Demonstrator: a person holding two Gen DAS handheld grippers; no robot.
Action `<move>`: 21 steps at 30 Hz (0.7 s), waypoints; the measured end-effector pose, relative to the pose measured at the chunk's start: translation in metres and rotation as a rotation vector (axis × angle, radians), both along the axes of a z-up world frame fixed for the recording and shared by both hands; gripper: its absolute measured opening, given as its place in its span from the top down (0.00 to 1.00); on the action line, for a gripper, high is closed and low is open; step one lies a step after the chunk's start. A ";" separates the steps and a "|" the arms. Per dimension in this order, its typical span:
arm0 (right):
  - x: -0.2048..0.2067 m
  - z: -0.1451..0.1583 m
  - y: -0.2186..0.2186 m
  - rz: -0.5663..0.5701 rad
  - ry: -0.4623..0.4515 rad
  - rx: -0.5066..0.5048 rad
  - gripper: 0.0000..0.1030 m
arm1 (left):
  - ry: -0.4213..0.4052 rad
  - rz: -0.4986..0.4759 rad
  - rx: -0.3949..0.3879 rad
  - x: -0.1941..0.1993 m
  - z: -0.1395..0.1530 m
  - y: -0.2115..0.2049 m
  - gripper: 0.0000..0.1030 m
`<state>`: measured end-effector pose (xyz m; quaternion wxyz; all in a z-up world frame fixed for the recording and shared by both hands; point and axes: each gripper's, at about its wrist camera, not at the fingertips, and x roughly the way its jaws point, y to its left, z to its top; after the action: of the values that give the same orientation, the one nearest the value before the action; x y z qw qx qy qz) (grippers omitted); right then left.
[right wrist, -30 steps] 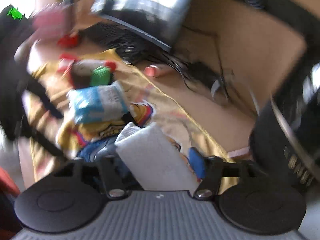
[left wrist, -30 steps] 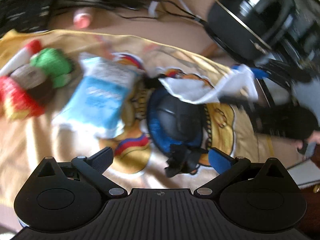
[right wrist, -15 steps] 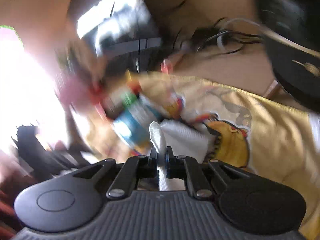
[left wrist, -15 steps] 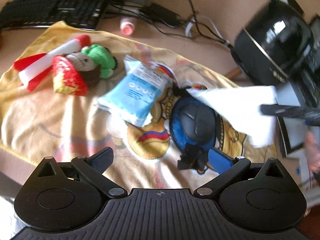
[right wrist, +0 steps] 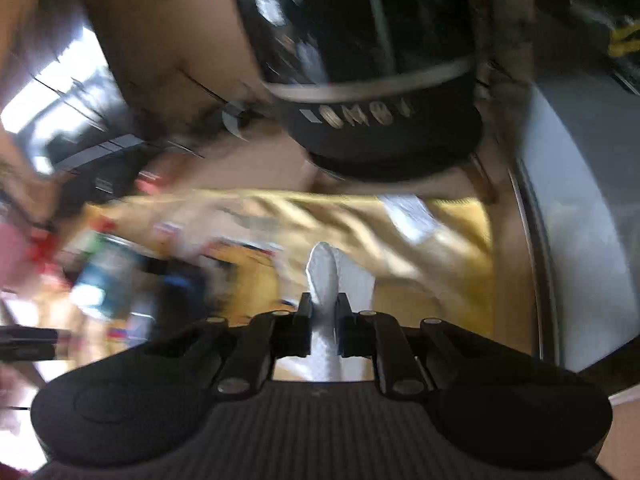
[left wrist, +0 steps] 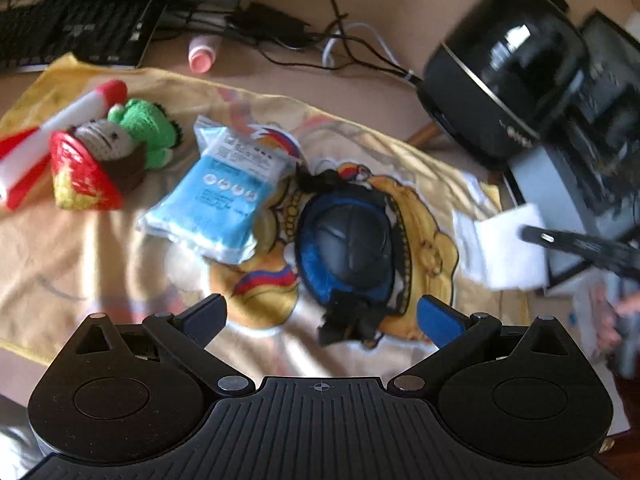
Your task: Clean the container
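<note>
A round blue and dark container lies on a yellow printed cloth, with a black strap bundle at its near edge. My left gripper is open and empty, hovering just in front of the container. My right gripper is shut on a folded white wipe. In the left wrist view that wipe hangs off the cloth's right end, held by the dark right gripper arm. The right wrist view is blurred.
A light blue wipes pack lies left of the container. Knitted toys and a red wrapper lie at far left. A black round appliance stands at back right, by a grey box. Keyboard, cables and a pink cap lie behind.
My right gripper has shut on the white wipe and carried it from over the container to the right, off the cloth's end. My left gripper has stayed open near the container.
</note>
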<state>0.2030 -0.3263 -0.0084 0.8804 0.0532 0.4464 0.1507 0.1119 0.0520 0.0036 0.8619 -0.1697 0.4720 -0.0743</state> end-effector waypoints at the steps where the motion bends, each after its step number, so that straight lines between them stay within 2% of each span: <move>1: 0.004 -0.010 0.005 -0.014 0.008 -0.015 0.88 | -0.003 -0.013 0.014 -0.006 0.002 0.003 0.00; 3: 0.009 -0.029 0.020 -0.009 0.018 -0.039 0.88 | -0.014 -0.024 0.037 -0.017 0.004 0.014 0.00; 5: 0.012 -0.042 0.035 -0.009 0.015 -0.042 0.84 | -0.008 0.004 0.059 -0.026 0.003 0.029 0.00; 6: 0.013 -0.047 0.042 -0.011 0.011 -0.045 0.75 | -0.006 0.023 0.065 -0.029 0.003 0.037 0.00; 7: 0.010 -0.048 0.046 -0.026 -0.009 -0.052 0.62 | -0.006 0.040 0.071 -0.033 0.003 0.045 0.00; 8: 0.006 -0.047 0.051 -0.042 -0.030 -0.059 0.55 | -0.008 0.057 0.079 -0.036 0.003 0.053 0.00; 10: -0.005 -0.038 0.060 -0.071 -0.081 -0.066 0.33 | -0.016 0.101 0.090 -0.042 0.003 0.070 0.00; 12: -0.017 -0.028 0.067 -0.093 -0.135 -0.066 0.21 | -0.024 0.144 0.067 -0.046 0.001 0.088 0.00; 14: -0.029 -0.017 0.075 -0.107 -0.181 -0.067 0.20 | -0.022 0.174 0.019 -0.047 -0.003 0.105 0.00; 16: -0.044 -0.007 0.083 -0.119 -0.233 -0.031 0.13 | -0.021 0.180 -0.021 -0.048 -0.007 0.117 0.00; 18: -0.061 0.005 0.092 -0.122 -0.299 0.032 0.09 | -0.025 0.167 -0.033 -0.048 -0.008 0.125 0.00; 21: -0.073 0.020 0.105 -0.077 -0.359 0.147 0.09 | -0.030 0.129 -0.021 -0.045 -0.011 0.130 0.00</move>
<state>0.1303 -0.2218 0.0115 0.9448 0.1066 0.2677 0.1563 0.0670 0.1819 -0.0071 0.8700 -0.2077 0.4465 -0.0260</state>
